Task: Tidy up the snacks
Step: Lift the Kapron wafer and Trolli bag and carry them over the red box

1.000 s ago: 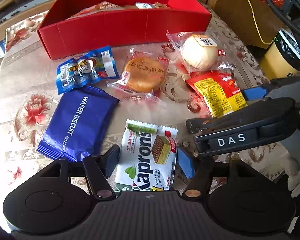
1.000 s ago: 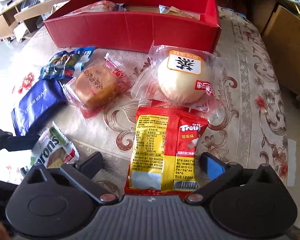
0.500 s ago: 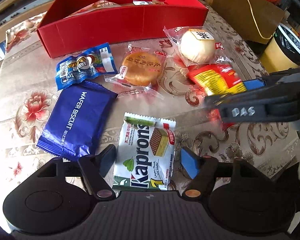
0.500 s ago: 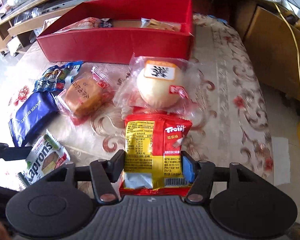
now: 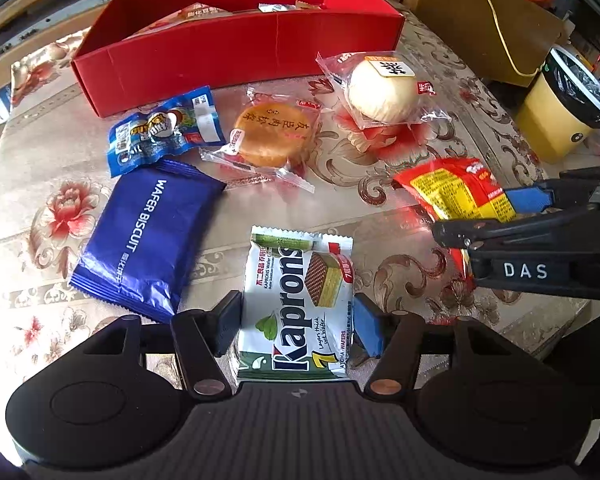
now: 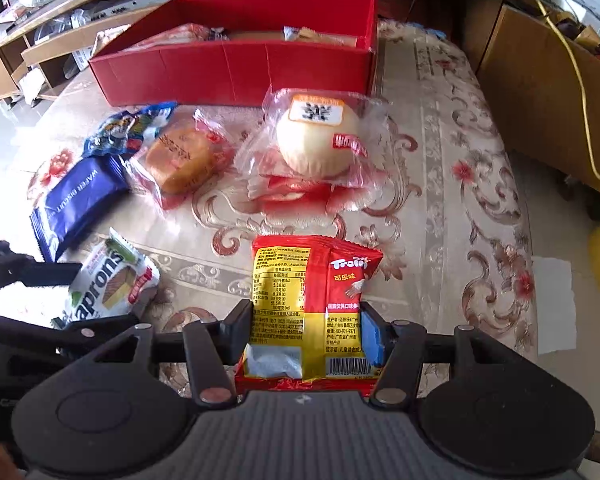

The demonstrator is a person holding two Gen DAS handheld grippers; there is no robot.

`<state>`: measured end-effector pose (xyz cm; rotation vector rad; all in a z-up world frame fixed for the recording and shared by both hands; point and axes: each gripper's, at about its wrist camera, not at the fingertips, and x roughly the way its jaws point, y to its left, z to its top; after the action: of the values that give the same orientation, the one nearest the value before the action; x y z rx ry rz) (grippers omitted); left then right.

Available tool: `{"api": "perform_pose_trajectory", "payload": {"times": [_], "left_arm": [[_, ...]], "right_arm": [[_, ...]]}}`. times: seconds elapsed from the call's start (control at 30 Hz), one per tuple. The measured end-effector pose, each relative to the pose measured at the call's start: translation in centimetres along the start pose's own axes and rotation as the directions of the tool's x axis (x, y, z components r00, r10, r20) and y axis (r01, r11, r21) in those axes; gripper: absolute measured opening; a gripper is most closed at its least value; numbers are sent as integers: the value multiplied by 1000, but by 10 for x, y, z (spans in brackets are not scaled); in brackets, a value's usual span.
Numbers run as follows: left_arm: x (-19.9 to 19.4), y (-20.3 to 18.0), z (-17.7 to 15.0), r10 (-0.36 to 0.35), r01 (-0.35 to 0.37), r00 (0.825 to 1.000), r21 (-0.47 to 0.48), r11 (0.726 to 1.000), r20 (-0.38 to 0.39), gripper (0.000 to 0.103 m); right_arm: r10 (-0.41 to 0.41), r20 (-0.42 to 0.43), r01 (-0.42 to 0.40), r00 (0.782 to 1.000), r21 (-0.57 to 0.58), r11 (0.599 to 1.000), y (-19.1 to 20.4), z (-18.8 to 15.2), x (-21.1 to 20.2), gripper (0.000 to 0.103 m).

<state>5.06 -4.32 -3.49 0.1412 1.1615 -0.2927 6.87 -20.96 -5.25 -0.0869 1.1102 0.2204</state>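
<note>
My left gripper point(image 5: 298, 320) is shut on the white Kaprons wafer pack point(image 5: 296, 300), held above the table. My right gripper point(image 6: 306, 326) is shut on the red and yellow Trolli packet point(image 6: 312, 304), lifted clear of the table; it also shows in the left wrist view point(image 5: 456, 192). The red box point(image 5: 236, 48) stands at the table's far side with several snacks inside. On the table lie a blue wafer biscuit pack point(image 5: 148, 236), a small blue snack bag point(image 5: 164, 128), a brown round cake point(image 5: 274, 134) and a white bun point(image 5: 382, 90), each in clear wrap.
The table has a floral cloth point(image 5: 40, 184). A yellow bin point(image 5: 564, 108) and a brown cardboard box point(image 5: 480, 12) stand to the right of the table. Shelves point(image 6: 40, 52) stand behind on the left.
Both grippers closed on their packs and lifted them. The right gripper pulled the Trolli packet back and up from under the white bun. The Kaprons pack rose with the left gripper.
</note>
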Motion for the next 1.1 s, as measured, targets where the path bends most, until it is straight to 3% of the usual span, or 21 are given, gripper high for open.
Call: {"api": "perform_pose_trajectory", "payload": {"times": [0.13,0.27,0.4,0.5,0.93,1.1], "left_arm": [[6,4,1,28,-28,1000,-7,1000,-1,83],[9,4,2,35,-35,999,1,999,2,84],[9,1,0,59,-60,998,29,998,6,80],[5,4,0,55,-55,998,10,998,18,65],[-10,0,-1,47,-46,997,-18,999,56,64],[-9,-2,0,49,-48,997,-17,999,56,64]], "right_arm": [[-1,-8,1,1000,5,1000,-2,1,5,61],[-2,-4,2,1000,1,1000,-1,1,6,62],[0,-1,0,1000,-6,1000,-2,0,6,61],[2,-2,-2,1000,-14,1000,0,-1,4,58],[32,52,-33,998,12,999,2,-1,-13,51],[36,30,-36,999,25,999,0,3,-5,51]]}}
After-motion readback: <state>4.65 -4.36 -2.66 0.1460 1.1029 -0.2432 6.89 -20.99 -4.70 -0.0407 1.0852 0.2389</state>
